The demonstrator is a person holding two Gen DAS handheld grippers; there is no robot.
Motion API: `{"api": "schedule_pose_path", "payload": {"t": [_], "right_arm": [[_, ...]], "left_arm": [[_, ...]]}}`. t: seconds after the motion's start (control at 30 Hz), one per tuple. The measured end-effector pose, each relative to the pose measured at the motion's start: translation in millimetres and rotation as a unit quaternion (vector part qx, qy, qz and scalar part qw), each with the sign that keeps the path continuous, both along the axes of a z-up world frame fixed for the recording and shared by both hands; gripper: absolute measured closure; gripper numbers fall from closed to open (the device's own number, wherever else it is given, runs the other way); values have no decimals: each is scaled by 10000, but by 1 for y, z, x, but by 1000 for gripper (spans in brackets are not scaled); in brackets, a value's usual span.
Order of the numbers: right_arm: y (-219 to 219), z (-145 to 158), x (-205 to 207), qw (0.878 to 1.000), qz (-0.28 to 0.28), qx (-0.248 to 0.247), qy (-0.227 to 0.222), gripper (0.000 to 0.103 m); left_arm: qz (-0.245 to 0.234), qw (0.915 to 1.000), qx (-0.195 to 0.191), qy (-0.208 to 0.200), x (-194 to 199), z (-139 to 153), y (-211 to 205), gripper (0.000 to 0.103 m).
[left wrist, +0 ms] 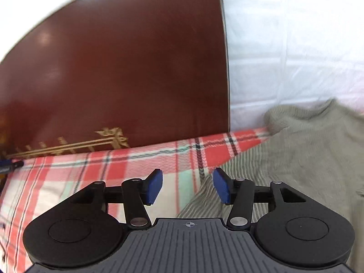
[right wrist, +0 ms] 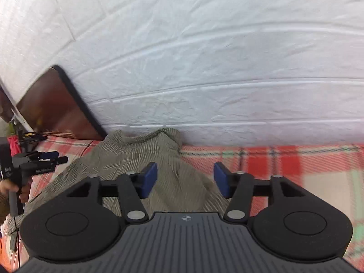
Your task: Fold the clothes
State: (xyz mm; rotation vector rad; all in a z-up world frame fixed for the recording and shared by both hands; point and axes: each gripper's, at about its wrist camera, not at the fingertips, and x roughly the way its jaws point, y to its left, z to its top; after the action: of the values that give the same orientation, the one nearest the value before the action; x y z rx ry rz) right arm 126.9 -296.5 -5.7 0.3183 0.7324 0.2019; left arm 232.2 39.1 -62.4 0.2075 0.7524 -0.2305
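A grey-green ribbed garment lies on the plaid bedspread, its top bunched against the wall. In the left wrist view the same garment fills the right side. My left gripper is open above the garment's left edge, its blue pads apart with nothing between them. My right gripper is open too, hovering over the garment's right part, pads clear of the cloth. The left gripper also shows at the left edge of the right wrist view, held by a hand.
A dark brown glossy headboard with gold trim stands at the left end of the bed. A white brick-pattern wall runs along the far side. The red, white and green plaid bedspread covers the bed.
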Motion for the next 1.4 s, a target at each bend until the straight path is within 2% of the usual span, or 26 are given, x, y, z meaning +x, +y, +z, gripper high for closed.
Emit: {"api": "schedule_pose_path", "payload": {"t": [0.1, 0.2, 0.33, 0.4, 0.47, 0.53, 0.6, 0.73, 0.8, 0.87, 1.0, 1.1, 1.13, 1.27, 1.3, 1.4], "right_arm": [[-27, -3, -66, 9991, -159, 353, 193, 41], [-45, -23, -129, 9910, -472, 1175, 424, 41], [-44, -60, -189, 9671, -751, 2324, 713, 41], [-36, -79, -205, 9532, -859, 2768, 863, 41], [-26, -95, -208, 9423, -946, 3028, 1072, 41], [-18, -105, -208, 9352, -1085, 3166, 1156, 41], [-14, -109, -207, 9286, -1218, 3325, 1108, 41], [-14, -113, -196, 9124, -1725, 3581, 980, 43], [-17, -117, -194, 9007, -1894, 3792, 957, 43], [-18, -118, -195, 8984, -1934, 3831, 936, 43], [-19, -119, -190, 8980, -1958, 3840, 885, 43], [-17, -119, -184, 8962, -1998, 3871, 839, 42], [-18, -120, -183, 8946, -2021, 3900, 822, 42], [-24, -126, -185, 8849, -2161, 4049, 798, 43], [-25, -126, -185, 8845, -2186, 4046, 788, 43], [-24, -124, -179, 8893, -2233, 3920, 750, 43]], "left_arm": [[9, 9982, -533, 270, -35, 13, 20, 37], [-22, 9922, -953, 808, -77, 12, 31, 37], [-186, 9825, -1416, 1196, -128, 6, 31, 36], [-223, 9778, -1612, 1318, -141, 7, 29, 24], [-220, 9769, -1635, 1359, -147, 9, 23, 23], [-186, 9801, -1519, 1266, -151, 11, 16, 21], [-94, 9816, -1467, 1220, -151, 10, 12, 14], [180, 9785, -1214, 1656, -136, -13, 9, 14], [349, 9741, -1272, 1838, -134, -27, 17, 15], [585, 9682, -1519, 1897, -135, -37, 33, 14], [928, 9514, -2180, 1967, -135, -53, 64, 15], [971, 9465, -2582, 1673, -139, -54, 73, 15], [1008, 9426, -2776, 1559, -141, -54, 77, 15], [1300, 9143, -3618, 1278, -151, -60, 101, 15], [1364, 9092, -3728, 1256, -152, -62, 105, 15], [1485, 9082, -3695, 1288, -149, -67, 107, 17]]}}
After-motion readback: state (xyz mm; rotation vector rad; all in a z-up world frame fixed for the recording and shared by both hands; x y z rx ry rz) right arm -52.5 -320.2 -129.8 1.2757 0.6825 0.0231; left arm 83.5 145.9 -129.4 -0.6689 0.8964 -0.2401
